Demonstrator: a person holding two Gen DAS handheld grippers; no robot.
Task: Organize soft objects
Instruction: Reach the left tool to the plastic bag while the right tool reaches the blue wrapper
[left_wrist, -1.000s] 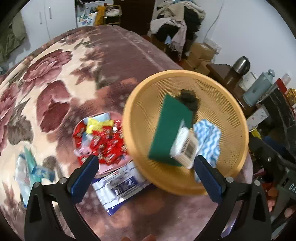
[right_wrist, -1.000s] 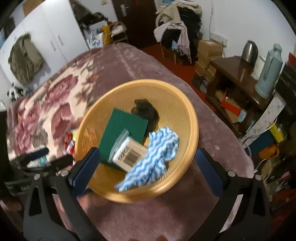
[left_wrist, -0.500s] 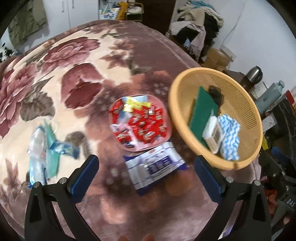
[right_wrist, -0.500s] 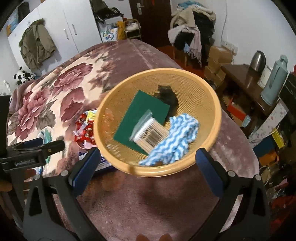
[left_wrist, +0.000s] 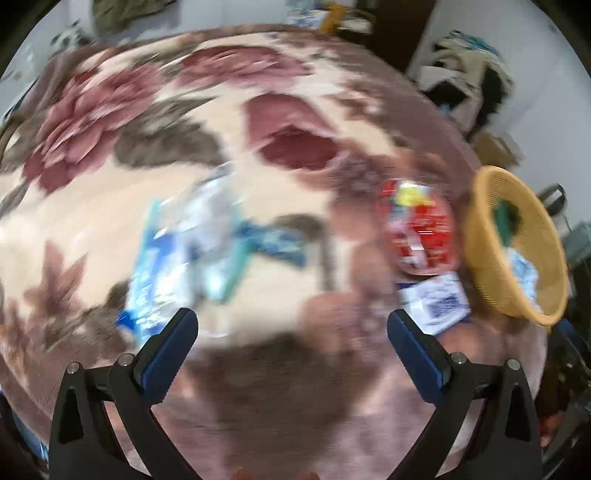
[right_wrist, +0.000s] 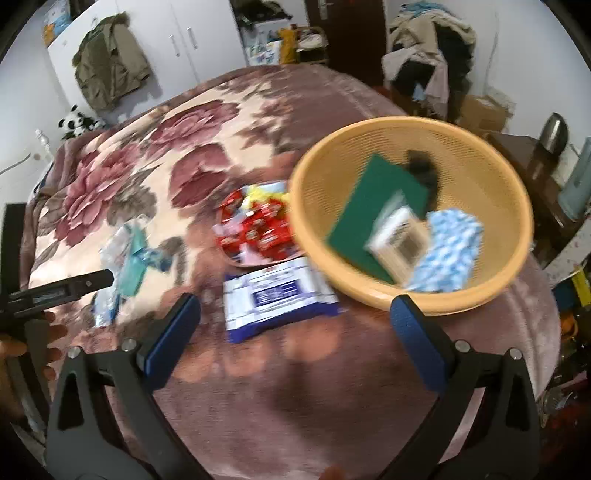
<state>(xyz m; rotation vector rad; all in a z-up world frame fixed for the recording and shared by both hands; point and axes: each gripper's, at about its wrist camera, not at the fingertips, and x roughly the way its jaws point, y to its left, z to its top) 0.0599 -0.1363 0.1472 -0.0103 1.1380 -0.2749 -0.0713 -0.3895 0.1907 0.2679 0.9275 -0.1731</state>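
Both hanging wide and empty, the left gripper (left_wrist: 291, 332) is nearing the clear packets (left_wrist: 184, 258) at left; it should probably descend squarely, while the right gripper (right_wrist: 295, 317) is waiting near the basket (right_wrist: 369, 291).

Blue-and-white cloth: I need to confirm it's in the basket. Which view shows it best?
Right wrist view: the blue-and-white cloth lies open to view inside the yellow basket. The left wrist view shows only a blurred sliver behind the basket's rim.

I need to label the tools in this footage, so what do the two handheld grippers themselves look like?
Both match: the left gripper and right gripper each have two black, angular plastic arms with triangular cut-outs and silver screw heads, ending in flat blue pads. In the right wrist view the left gripper's black side carries pale lettering, too blurred to read. No cables or sleeves show.
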